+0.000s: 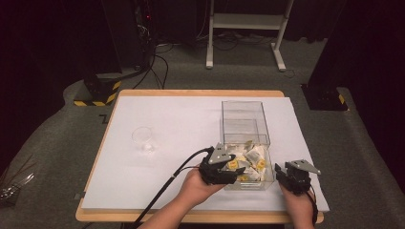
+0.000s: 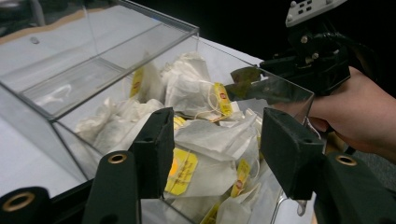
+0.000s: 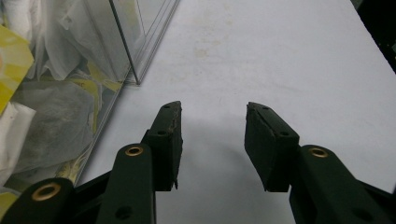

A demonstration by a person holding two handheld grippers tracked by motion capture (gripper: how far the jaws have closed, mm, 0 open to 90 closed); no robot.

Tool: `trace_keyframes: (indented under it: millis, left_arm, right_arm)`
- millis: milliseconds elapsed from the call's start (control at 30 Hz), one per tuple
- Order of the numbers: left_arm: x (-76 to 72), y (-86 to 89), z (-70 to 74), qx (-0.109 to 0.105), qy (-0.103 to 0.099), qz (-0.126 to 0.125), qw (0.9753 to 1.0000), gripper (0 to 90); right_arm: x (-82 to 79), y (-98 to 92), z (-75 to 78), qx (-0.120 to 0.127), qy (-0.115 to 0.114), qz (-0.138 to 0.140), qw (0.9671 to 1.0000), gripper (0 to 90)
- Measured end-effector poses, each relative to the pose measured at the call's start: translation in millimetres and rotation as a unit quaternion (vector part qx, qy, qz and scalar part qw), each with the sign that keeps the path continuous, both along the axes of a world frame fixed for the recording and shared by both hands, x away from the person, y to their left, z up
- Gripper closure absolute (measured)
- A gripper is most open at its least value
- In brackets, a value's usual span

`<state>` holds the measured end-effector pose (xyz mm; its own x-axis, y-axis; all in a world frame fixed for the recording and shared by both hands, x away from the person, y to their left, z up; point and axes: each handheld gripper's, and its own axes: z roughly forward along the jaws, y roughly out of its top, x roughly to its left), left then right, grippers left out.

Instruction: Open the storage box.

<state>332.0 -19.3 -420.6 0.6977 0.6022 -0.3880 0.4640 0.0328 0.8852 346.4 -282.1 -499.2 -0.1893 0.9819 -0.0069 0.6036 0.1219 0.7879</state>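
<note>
Tea bags [image 2: 205,140] fill one clear box [image 1: 243,114]; left gripper [image 2: 215,149] spread above them, right gripper [image 3: 212,135] open, one glass [image 1: 143,140] on counter [image 1: 181,119].

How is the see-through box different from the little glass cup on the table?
The clear box has flat sides and square corners; the glass cup is round. The box is much bigger than the cup. The box holds a heap of tea bags; the cup looks empty. Both are see-through and stand on the white table.
</note>
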Motion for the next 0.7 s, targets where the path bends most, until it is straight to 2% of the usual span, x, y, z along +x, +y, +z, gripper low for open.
trace_keyframes:
  millis: [200,233,367,533,600,667,700]
  left_arm:
    - [0.1,-9.9,-6.3,0.020,-0.002,-0.007,0.9998,51.3]
    - [-0.7,-11.7,-7.1,0.016,0.002,-0.003,0.9999,52.6]
    - [-1.1,-15.7,-10.9,0.027,0.002,-0.009,0.9996,56.0]
    - [-1.6,-18.2,-15.0,0.046,-0.007,-0.010,0.9989,60.8]
    - [-2.6,-20.0,-16.6,0.047,-0.010,-0.006,0.9988,62.4]
    - [-3.1,-18.9,-17.0,0.057,-0.022,-0.010,0.9981,66.4]
    - [-3.8,-19.6,-17.3,0.054,-0.021,-0.004,0.9983,67.7]
  right_arm:
    - [-0.3,0.0,0.0,0.000,-0.001,0.000,1.0000,56.6]
    - [-0.3,-0.1,-0.1,0.000,-0.002,0.001,1.0000,56.6]
    - [-0.4,0.0,-0.1,0.000,-0.002,0.000,1.0000,56.6]
    - [-0.7,-0.1,0.0,0.001,-0.002,0.000,1.0000,56.6]
    - [-0.6,-0.3,-0.2,0.000,-0.003,0.002,1.0000,56.6]
    - [-0.7,-0.2,-0.2,-0.001,-0.003,0.002,1.0000,56.6]
    - [-0.7,-0.2,-0.2,-0.001,-0.003,0.002,1.0000,56.6]
